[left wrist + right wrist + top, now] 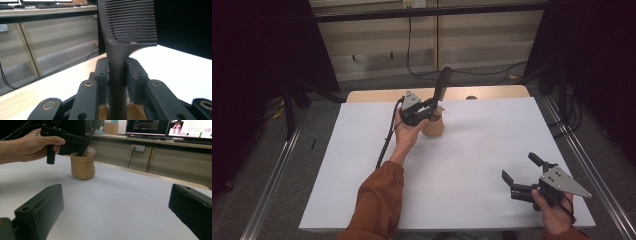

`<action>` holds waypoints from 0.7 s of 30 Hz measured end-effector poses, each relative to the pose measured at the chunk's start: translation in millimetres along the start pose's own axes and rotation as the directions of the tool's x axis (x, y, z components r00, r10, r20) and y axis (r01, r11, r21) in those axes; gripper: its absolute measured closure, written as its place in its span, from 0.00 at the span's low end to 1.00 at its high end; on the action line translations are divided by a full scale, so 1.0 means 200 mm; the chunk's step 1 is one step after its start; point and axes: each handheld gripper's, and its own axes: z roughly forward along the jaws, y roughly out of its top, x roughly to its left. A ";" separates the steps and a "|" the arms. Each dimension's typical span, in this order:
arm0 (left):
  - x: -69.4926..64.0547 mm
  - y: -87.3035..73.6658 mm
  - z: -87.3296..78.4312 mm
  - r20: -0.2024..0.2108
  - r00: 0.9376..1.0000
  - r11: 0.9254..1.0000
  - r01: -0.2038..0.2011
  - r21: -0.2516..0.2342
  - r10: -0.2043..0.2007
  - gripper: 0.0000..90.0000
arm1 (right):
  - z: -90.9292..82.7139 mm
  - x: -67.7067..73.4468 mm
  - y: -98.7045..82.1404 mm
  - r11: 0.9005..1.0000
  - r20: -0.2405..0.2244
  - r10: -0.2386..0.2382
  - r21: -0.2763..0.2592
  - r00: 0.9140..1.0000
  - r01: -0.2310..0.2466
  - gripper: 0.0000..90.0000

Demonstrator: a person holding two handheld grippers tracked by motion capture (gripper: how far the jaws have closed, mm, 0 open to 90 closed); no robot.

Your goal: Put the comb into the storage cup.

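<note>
A black comb stands almost upright, teeth end up, with its handle's lower end inside a small tan holder at the back middle of the table. My left gripper is shut on the comb's handle just above the holder's mouth. In the left gripper view the comb rises between the pads, and the holder shows below. My right gripper rests open at the front right with nothing between its jaws. Its own view shows the holder and the hand with the left gripper across the table.
A white sheet covers the wooden table, whose far edge carries a small brown knob. Metal rails run along both sides of the table. Desks with monitors stand behind.
</note>
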 end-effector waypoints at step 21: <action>0.02 -0.03 -0.02 -0.009 1.000 1.000 0.011 0.025 -0.011 0.81 | 0.00 0.00 0.00 1.000 0.000 -0.001 0.000 1.000 0.001 0.00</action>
